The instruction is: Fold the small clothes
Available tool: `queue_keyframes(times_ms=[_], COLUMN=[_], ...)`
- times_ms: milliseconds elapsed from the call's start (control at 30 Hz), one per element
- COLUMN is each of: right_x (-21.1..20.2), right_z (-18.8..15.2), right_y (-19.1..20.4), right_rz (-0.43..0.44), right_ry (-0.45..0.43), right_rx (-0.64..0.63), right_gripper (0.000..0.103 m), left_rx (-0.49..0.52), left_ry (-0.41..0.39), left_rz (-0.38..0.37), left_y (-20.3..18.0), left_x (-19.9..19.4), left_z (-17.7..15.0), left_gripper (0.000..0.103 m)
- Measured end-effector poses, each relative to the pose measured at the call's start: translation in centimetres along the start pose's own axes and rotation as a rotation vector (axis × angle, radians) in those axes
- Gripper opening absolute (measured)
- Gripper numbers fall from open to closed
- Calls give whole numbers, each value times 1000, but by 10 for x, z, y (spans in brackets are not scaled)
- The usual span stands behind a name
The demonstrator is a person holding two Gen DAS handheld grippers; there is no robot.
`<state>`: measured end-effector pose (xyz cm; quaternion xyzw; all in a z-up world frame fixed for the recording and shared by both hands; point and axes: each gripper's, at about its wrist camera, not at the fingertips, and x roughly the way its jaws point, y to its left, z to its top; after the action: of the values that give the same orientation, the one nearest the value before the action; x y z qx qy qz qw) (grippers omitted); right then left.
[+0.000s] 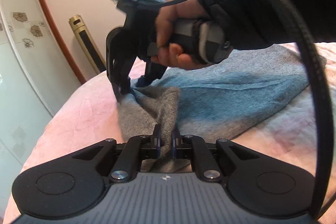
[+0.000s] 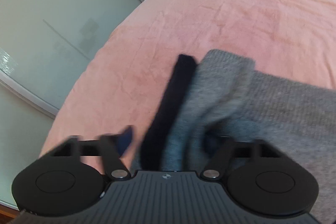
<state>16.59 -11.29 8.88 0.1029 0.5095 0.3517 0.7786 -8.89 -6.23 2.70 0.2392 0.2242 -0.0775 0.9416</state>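
My left claw [image 1: 166, 138] was clamped on a raised ridge of the grey-and-blue knit garment [image 1: 220, 98]. The fabric ran up between the two fingers and was pinched tight. The garment lay on the pink bed cover [image 1: 79, 117], near the bed's rounded edge toward the glass wardrobe doors [image 1: 25, 51]. From the pinched ridge it spread away toward the far side of the bed.

My right claw [image 1: 131, 87] was set on the garment's far corner, close to the cover's edge, with its fingers angled steeply down into the cloth. In the right wrist view, grey and blue fabric bunched between the fingers of this claw, beside a dark strip [image 2: 168, 110]. The frame was blurred, so I cannot tell whether the pads had closed on the fabric.

My right hand [image 1: 178, 35] was wrapped round the grip, with a black sleeve [image 1: 283, 3] above it. A black cable [image 1: 310, 81] looped from the handle.
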Motion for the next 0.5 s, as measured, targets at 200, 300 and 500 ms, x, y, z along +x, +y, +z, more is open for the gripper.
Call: queue_keyframes(times_ms=[200,300,500], right_x=[-45,-92,-171], right_z=[-16,-27,-59], right_y=[-24,-42,-130], right_rz=[69,63,-72], right_ry=[-95,-139,-179], right_rx=[-22,-49,47], right_gripper=[21,20,19], left_rx=[34,47,33], left_ry=[-76,-141,-119], left_rz=[-97,-206,-439], left_y=[-19,-38,-87], left_x=[-7,-16,-2], left_z=[29,50,71], left_gripper=[9,9,9])
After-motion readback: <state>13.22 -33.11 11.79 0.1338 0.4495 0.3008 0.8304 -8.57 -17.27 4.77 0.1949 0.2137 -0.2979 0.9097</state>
